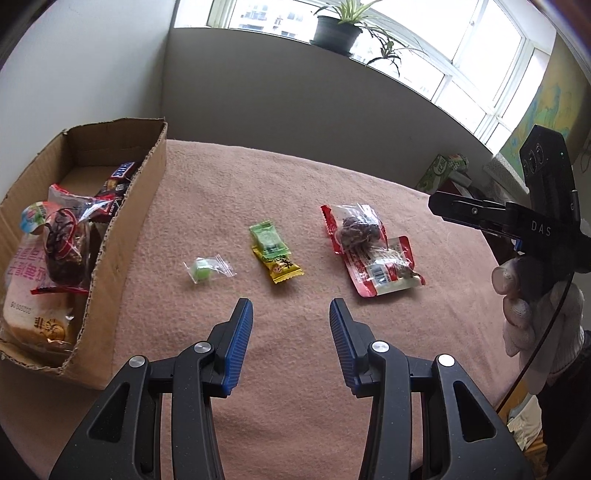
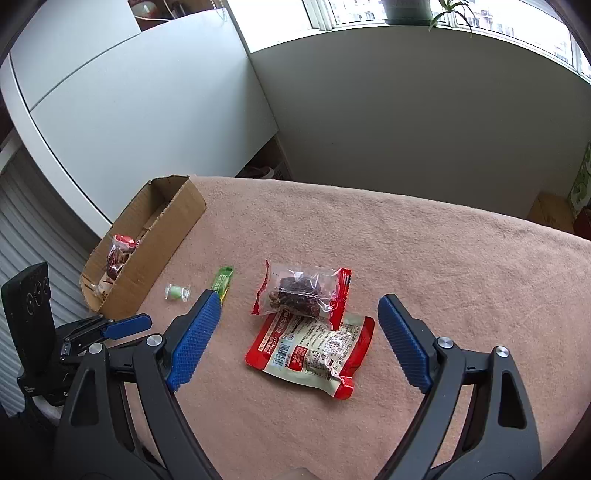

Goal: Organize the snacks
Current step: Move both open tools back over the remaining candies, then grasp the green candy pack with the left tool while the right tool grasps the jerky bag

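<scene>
On the pink cloth lie a small green candy, a green wrapper overlapping a yellow one, and a clear-and-red pack of dark pieces resting on a red-and-white pack. My left gripper hovers open and holds nothing, just short of the green and yellow wrappers. My right gripper stands open, its fingers either side of the clear-and-red pack and the red-and-white pack and clear of both. At the left, a cardboard box holds several snacks.
A gloved hand carries the right gripper at the table's right edge. A potted plant stands on the windowsill behind. A green carton sits beyond the far right corner. White cabinets rise behind the box.
</scene>
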Demonstrator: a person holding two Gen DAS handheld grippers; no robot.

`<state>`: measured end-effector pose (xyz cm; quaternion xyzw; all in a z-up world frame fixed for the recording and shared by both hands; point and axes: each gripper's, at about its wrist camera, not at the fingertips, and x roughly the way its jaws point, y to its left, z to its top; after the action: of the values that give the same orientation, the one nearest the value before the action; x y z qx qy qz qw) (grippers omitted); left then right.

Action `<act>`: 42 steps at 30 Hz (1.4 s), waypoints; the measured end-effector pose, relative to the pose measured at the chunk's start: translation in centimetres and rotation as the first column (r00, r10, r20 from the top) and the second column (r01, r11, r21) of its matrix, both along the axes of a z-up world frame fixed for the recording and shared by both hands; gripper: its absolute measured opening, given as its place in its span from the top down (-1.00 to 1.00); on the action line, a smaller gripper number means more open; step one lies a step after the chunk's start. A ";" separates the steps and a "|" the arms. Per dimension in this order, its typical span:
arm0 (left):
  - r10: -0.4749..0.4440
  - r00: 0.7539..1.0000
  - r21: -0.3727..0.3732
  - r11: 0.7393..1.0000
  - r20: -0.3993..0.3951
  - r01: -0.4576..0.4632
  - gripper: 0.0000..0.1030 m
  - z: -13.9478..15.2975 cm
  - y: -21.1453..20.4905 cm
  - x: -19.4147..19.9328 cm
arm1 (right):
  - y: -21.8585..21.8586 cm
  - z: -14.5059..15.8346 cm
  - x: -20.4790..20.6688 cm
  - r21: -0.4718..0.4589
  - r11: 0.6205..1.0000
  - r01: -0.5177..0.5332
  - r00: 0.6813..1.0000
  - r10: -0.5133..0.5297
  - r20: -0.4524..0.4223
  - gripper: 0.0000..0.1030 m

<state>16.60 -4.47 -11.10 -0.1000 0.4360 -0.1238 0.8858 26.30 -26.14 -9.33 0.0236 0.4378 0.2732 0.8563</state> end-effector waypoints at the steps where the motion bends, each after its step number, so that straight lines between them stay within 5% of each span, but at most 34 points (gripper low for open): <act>1: 0.002 1.000 -0.001 1.000 -0.004 -0.002 0.19 -0.1 0.0 0.3 | 0.5 0.0 0.2 -0.014 1.000 -0.022 1.000 0.022 0.001 -0.75; 4: 0.003 1.000 0.007 1.000 -0.006 -0.003 0.19 -0.2 -0.2 1.1 | 2.4 -0.4 0.4 -0.126 0.985 -0.119 0.993 0.122 0.010 -0.75; 7: -0.008 1.000 0.017 1.000 -0.008 0.008 0.19 -0.3 -0.3 1.3 | 4.3 -1.1 -0.2 -0.336 0.919 -0.204 0.969 0.239 0.067 -0.75; 10: -0.008 1.000 0.027 1.000 -0.014 0.009 0.19 -0.5 -0.2 1.7 | 5.2 -1.9 -0.3 -0.421 0.865 -0.274 0.943 0.326 0.057 -0.75; 16: 0.003 0.999 -0.007 1.000 -0.036 -0.004 0.19 -0.7 -0.1 4.2 | 5.7 -3.1 0.6 -0.459 0.824 -0.332 0.920 0.391 0.036 -0.75; 27: -0.025 0.992 0.042 0.999 -0.125 0.031 0.19 -3.3 -2.1 8.9 | 6.2 -4.7 1.5 -0.450 0.811 -0.374 0.907 0.420 0.004 -0.75; 35: -0.022 0.994 0.077 0.997 -0.105 0.030 0.27 -3.4 -2.7 10.2 | 7.7 -6.3 3.2 -0.472 0.788 -0.395 0.898 0.441 -0.015 -0.75; 42: -0.028 0.995 0.121 0.992 -0.094 0.039 0.34 -3.2 -3.0 9.9 | 7.8 -7.3 5.6 -0.389 0.850 -0.355 0.930 0.365 -0.048 -0.75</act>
<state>26.50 -7.46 -14.33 -0.0438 0.4849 -0.1069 0.8669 31.94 -18.30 -16.67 -0.2339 0.4683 0.3359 0.7830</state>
